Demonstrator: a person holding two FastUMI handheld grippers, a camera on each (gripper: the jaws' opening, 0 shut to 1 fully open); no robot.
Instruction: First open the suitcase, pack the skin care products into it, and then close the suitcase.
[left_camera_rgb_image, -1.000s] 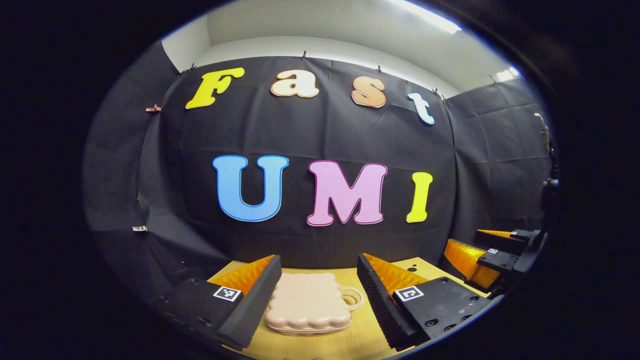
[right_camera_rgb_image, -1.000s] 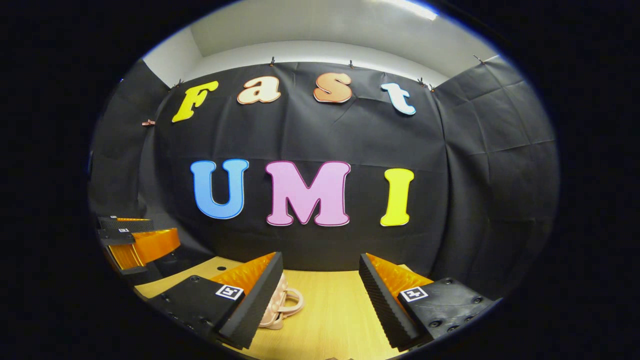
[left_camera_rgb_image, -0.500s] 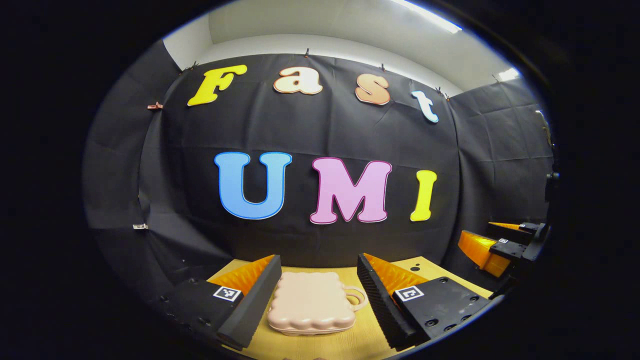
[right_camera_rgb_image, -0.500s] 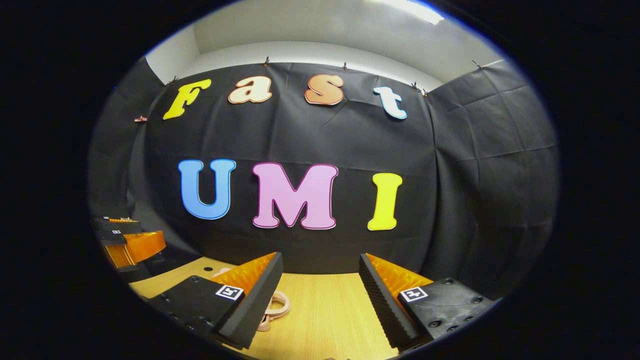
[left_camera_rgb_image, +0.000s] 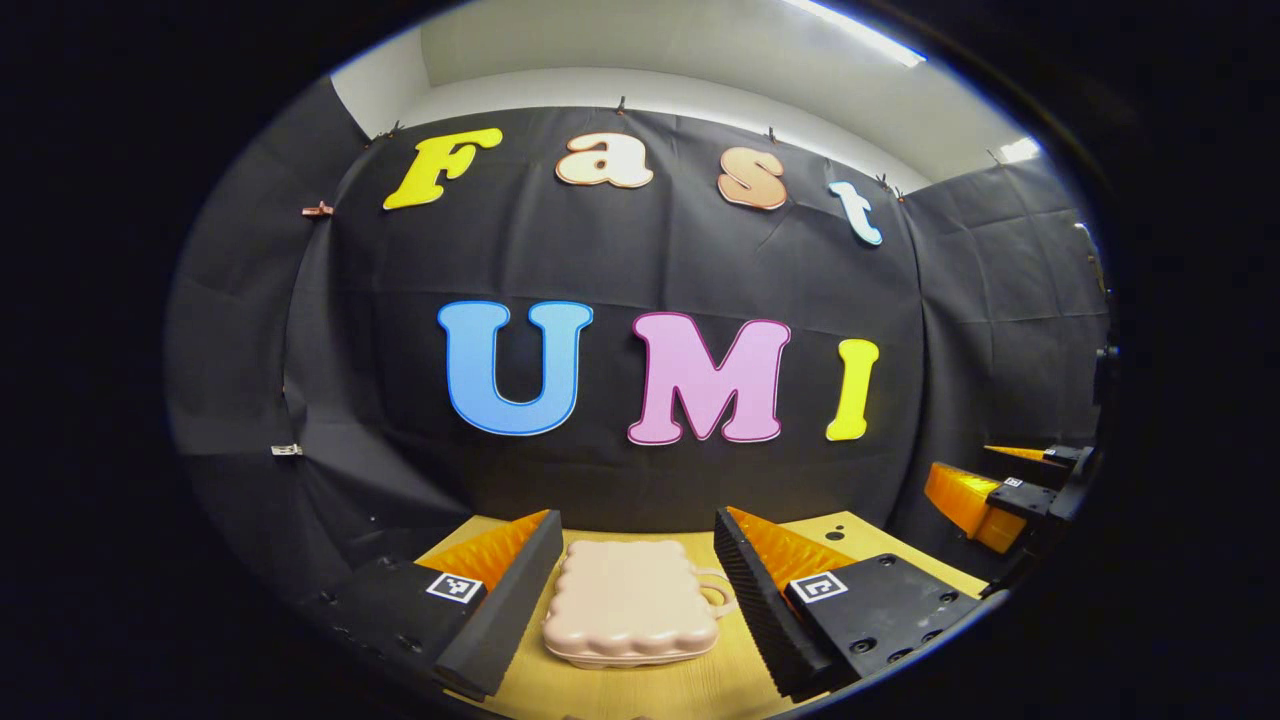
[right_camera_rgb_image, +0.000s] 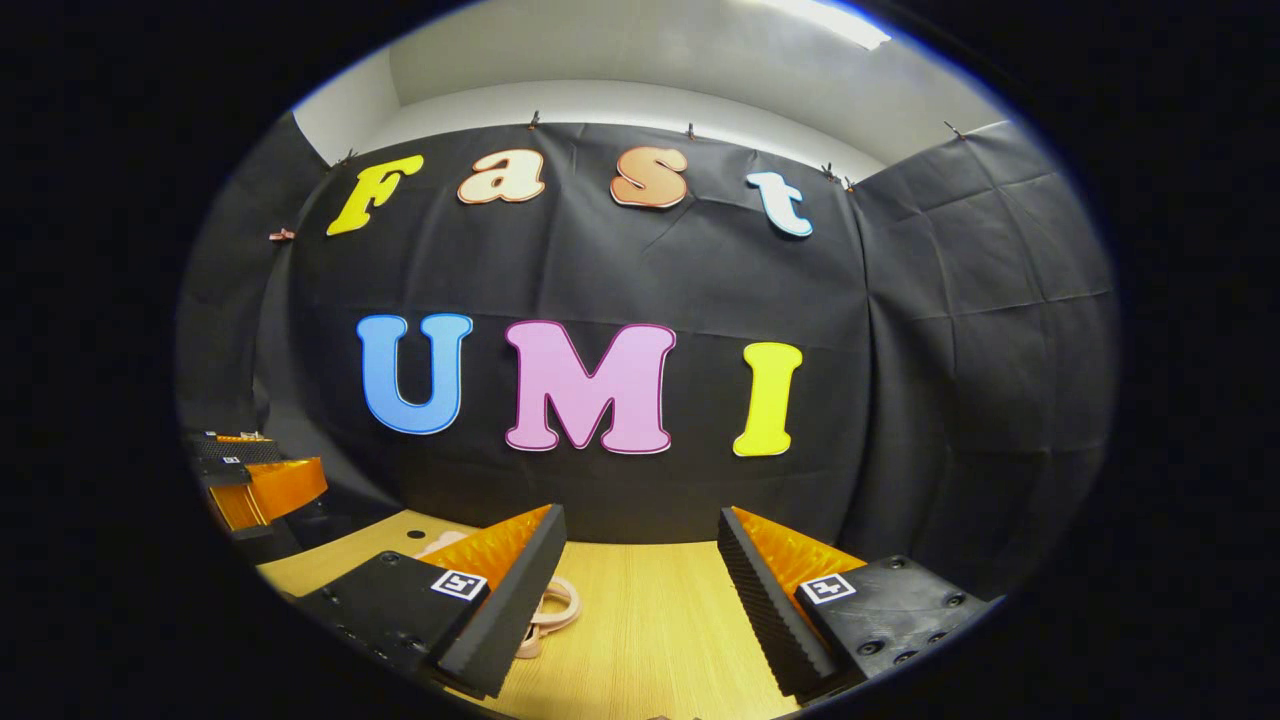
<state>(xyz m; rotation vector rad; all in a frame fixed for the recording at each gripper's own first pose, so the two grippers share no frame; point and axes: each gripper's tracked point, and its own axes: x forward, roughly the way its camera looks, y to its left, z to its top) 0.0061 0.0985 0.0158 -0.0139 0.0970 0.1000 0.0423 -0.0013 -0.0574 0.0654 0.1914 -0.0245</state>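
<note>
A: Left gripper view, bottom of frame first. The left gripper (left_camera_rgb_image: 635, 590) has its two fingers spread wide, holding nothing. Low centre, framed in the gap between them but touching neither, lies the suitcase (left_camera_rgb_image: 630, 616): pale pink, scalloped edge, lid down, flat on the wooden table (left_camera_rgb_image: 700, 690). Its handle (left_camera_rgb_image: 718, 596) points toward the right finger.

B: Right gripper view, same order. The right gripper (right_camera_rgb_image: 640, 590) is also wide apart and empty. Between its fingers there is bare table (right_camera_rgb_image: 650, 630). Of the suitcase I get only the handle (right_camera_rgb_image: 556, 606) and a sliver of pink, lower left of centre, peeking out from behind the left-hand finger.

A: So the lid and outline are readable from my side, not yours.

B: Agreed. Farther off, at my far left edge, the left gripper (right_camera_rgb_image: 255, 480) shows orange and black, above the table's edge.

A: Mirror of that here: the right gripper (left_camera_rgb_image: 1005, 485) at my far right edge, fingers parted. Also a small dark hole (left_camera_rgb_image: 832, 534) in the tabletop, right of centre.

B: Beyond everything, the black cloth wall (right_camera_rgb_image: 930, 330).
</note>
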